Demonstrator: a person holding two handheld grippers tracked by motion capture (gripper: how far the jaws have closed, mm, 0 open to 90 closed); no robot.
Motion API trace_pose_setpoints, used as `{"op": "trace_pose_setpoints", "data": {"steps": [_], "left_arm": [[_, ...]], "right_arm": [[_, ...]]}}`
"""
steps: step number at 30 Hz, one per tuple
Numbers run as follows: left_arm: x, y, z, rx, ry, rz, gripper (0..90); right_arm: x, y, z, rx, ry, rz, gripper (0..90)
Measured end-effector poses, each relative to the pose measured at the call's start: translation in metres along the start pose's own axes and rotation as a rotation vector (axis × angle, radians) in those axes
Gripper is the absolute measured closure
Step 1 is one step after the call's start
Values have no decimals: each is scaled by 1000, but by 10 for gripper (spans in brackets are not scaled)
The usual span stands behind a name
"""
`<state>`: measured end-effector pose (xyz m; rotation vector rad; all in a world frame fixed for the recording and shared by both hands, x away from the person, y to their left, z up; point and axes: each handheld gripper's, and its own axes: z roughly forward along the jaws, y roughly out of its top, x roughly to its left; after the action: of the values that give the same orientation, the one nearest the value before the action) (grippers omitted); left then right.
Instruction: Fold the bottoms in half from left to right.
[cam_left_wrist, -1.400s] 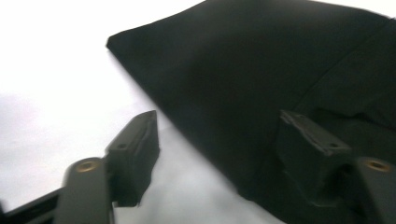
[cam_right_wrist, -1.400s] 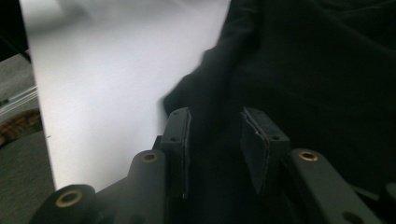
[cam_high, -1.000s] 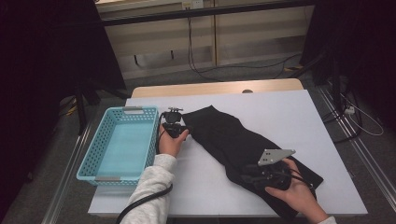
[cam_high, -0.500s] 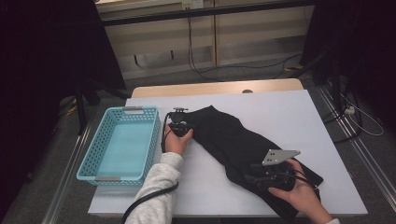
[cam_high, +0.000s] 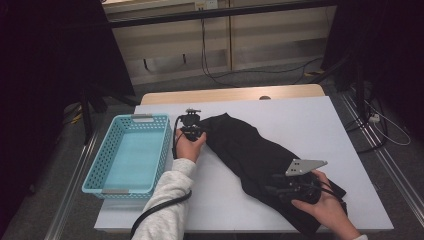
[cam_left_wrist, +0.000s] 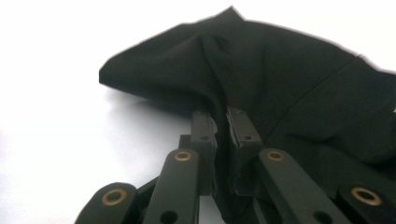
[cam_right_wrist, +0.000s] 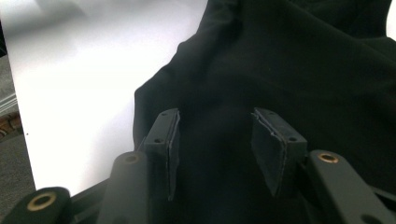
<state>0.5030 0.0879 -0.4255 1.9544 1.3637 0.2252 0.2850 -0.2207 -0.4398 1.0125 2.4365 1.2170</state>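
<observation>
White table (cam_high: 240, 107): left tongs (cam_left_wrist: 221, 135) just closed, pinching black cloth (cam_left_wrist: 289, 79); right tongs (cam_right_wrist: 215, 140) half-open over it.

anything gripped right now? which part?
Left gripper has just closed on a fold at the black garment's left end. Right gripper stands open over its other end.

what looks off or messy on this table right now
The black garment lies rumpled and askew, slanting across the white table rather than flat or folded. The left gripper has just been closing its jaws and pinches a fold at one end. The blue basket sits square; nothing looks spilled or damaged.
</observation>
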Motion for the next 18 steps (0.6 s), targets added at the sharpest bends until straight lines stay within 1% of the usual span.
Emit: {"op": "trace_pose_setpoints", "data": {"steps": [1, 2, 4, 5, 6, 9, 10, 11, 13, 14, 15, 16, 18], "left_arm": [[0, 0, 0, 0, 0, 0, 830], [-1, 3, -4, -10, 2, 2, 830], [-1, 3, -4, -11, 5, 3, 828], [-2, 0, -2, 8, 16, 15, 827], [-2, -2, 0, 12, 20, 15, 826], [2, -7, 4, 28, 34, 2, 827], [2, -7, 4, 28, 34, 2, 827], [4, -8, 5, 37, 42, -6, 827], [6, -7, 3, 37, 44, -7, 828], [6, -7, 3, 37, 44, -7, 828], [7, -6, 1, 31, 52, -8, 828], [7, -6, 1, 32, 58, -4, 828], [7, -5, -1, 32, 72, -5, 828]], "right_arm": [[0, 0, 0, 0, 0, 0, 524], [0, -1, 0, 5, -1, 2, 521], [-2, -1, 0, 6, -7, 2, 519], [-3, -2, -1, 5, -15, 5, 513], [-5, -2, -2, 3, -25, 10, 509], [-13, -4, -8, -7, -64, 39, 499], [-13, -4, -8, -7, -64, 39, 499], [-19, -6, -12, -6, -99, 52, 488], [-28, -7, -16, -7, -133, 65, 481], [-28, -7, -16, -7, -133, 65, 481], [-38, -10, -20, -14, -176, 90, 461], [-43, -11, -22, -18, -191, 104, 461], [-51, -16, -25, -10, -239, 127, 460]]}}
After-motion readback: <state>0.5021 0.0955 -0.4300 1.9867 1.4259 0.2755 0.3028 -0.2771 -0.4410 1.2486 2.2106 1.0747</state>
